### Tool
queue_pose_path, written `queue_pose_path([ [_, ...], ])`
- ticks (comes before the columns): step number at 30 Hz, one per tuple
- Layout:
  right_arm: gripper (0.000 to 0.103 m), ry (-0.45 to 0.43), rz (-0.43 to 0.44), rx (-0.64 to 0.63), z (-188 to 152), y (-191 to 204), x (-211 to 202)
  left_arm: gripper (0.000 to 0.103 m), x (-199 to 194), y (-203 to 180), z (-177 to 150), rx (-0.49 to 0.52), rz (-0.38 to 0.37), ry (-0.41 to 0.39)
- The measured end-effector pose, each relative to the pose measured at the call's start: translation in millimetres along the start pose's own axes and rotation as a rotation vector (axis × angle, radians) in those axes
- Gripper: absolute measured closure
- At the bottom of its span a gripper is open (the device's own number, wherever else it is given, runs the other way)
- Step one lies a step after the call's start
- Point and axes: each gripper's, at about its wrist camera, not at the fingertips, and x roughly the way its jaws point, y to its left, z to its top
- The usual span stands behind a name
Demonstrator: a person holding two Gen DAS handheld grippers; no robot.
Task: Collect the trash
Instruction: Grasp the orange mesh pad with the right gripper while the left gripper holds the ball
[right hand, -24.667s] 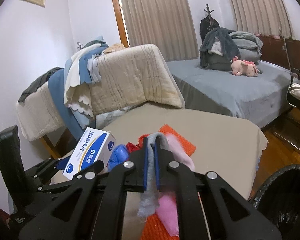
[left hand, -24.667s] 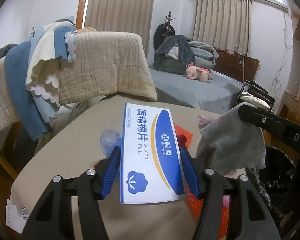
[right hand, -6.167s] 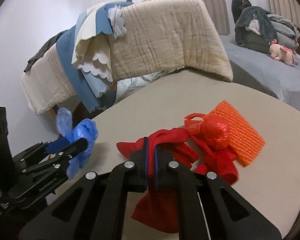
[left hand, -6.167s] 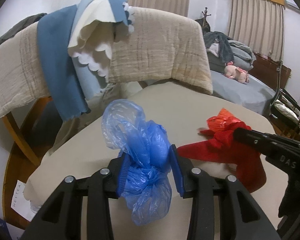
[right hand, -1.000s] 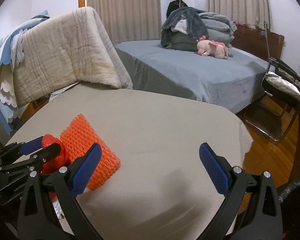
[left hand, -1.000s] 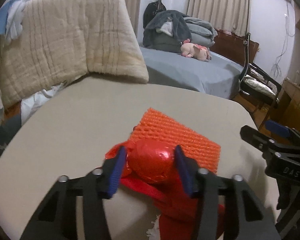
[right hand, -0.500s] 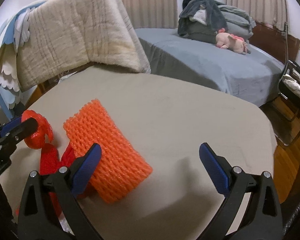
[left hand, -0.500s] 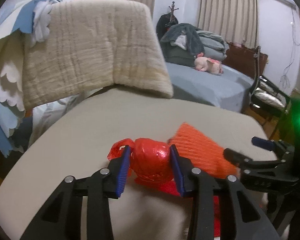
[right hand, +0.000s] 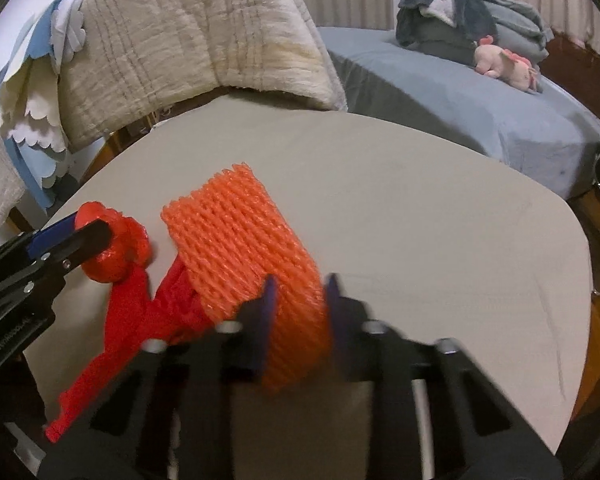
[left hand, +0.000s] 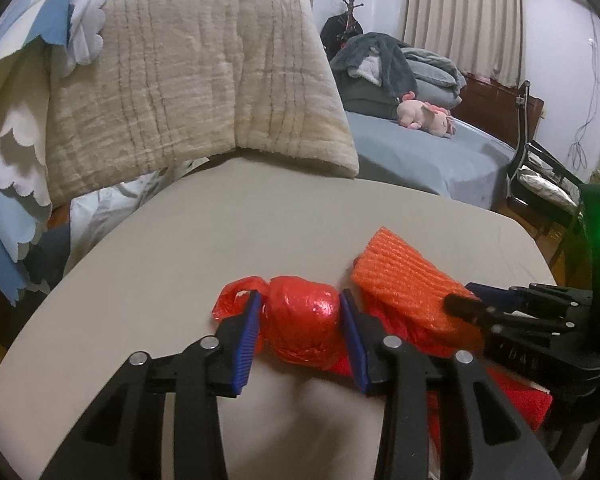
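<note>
trash sits in two pieces on the beige bench [left hand: 260,216], and each of your grippers has one. your left gripper [left hand: 300,320] has its jaws clamped on the knotted red plastic bag [left hand: 302,326], the blue pads pressing its round body from both sides while its loose tail trails back toward the near edge of the bench. your right gripper [right hand: 298,308] has just been closing its jaws, and they now pinch the near end of the orange foam net [right hand: 236,248] (the pads look blurred, but the net is plainly between them and squeezed). the net lies just beside the red bag on its right, touching the bag's tail, with its far end pointing toward the middle of the bench. past the far edge a cream quilt [left hand: 188,80] hangs over a rail, and a bed [right hand: 480,96] with a pink plush toy [right hand: 504,62] stands behind the far right corner.
</note>
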Motion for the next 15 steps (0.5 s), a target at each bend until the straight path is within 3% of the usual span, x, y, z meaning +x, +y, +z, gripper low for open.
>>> queue_pose_path([
  [4, 0.091, -0.026, 0.034, 0.052, -2, -8, -12, 0.064, -4, -1, 0, 0.004, -0.001, -0.001],
  [15, 0.091, -0.152, 0.007, 0.109, -4, -19, -79, 0.064, -41, -23, 11, 0.025, -0.023, -0.061],
])
